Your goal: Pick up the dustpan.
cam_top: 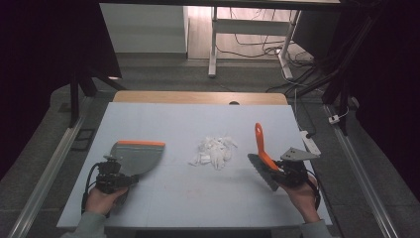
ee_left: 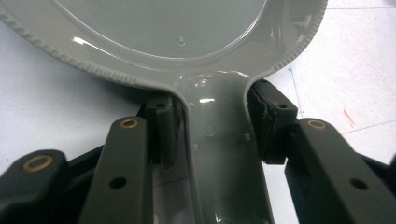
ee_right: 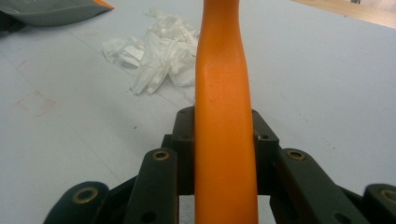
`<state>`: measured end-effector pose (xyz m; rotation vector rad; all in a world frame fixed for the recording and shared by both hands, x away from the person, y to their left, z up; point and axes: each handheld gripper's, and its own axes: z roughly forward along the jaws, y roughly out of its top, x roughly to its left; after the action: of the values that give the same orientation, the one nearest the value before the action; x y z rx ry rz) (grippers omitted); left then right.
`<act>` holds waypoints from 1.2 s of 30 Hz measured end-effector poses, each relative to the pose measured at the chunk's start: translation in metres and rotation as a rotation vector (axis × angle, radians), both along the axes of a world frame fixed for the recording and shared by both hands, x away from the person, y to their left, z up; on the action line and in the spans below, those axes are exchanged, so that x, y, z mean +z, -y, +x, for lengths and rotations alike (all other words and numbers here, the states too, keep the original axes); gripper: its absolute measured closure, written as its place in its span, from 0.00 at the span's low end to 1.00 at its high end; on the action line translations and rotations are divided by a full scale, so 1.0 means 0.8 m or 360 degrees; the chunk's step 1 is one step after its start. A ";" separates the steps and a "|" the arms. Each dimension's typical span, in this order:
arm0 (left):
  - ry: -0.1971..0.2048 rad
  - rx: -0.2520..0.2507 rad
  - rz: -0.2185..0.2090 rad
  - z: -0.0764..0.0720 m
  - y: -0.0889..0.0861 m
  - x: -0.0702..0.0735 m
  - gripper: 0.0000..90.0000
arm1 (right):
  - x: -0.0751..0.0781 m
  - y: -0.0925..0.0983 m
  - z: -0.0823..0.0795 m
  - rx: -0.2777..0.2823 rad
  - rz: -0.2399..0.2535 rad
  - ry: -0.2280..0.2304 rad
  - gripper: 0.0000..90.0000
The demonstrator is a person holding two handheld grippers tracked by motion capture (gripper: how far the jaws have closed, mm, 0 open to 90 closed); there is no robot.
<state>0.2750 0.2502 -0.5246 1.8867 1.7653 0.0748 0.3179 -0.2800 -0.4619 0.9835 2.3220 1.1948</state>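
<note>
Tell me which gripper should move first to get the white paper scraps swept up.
Probably the right gripper: it clamps the orange-handled brush, bristles beside the pile of white paper scraps. The left gripper holds the grey dustpan, its orange-edged lip not facing the pile.

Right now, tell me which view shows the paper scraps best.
The right gripper view: the white paper scraps lie close and sharp there. The high view shows the whole pile, only small. The left gripper view faces the grey dustpan.

In the left gripper view the grey dustpan (ee_left: 187,42) runs off the top edge, so its orange lip is cut off. In the right gripper view the orange brush handle (ee_right: 224,116) leaves the frame above the paper scraps (ee_right: 154,51), its bristles out of frame.
</note>
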 end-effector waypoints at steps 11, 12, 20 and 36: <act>0.0059 0.0008 0.0016 -0.001 -0.005 0.000 0.68 | 0.000 0.001 0.000 -0.0006 0.0002 0.0007 0.78; 0.0067 0.0003 0.0015 -0.002 -0.006 -0.001 0.68 | 0.000 0.001 0.000 -0.0006 0.0002 0.0008 0.78; 0.0177 -0.0046 0.0024 -0.005 -0.016 0.002 0.68 | 0.002 0.001 -0.001 -0.0011 0.0007 0.0020 0.78; 0.0361 -0.0159 -0.0014 -0.017 -0.022 0.018 0.68 | 0.004 -0.010 0.004 0.0016 0.0024 0.0031 0.78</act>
<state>0.2618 0.2681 -0.5100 1.8764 1.5159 0.2343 0.3210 -0.2716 -0.4587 0.9623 2.3085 1.2221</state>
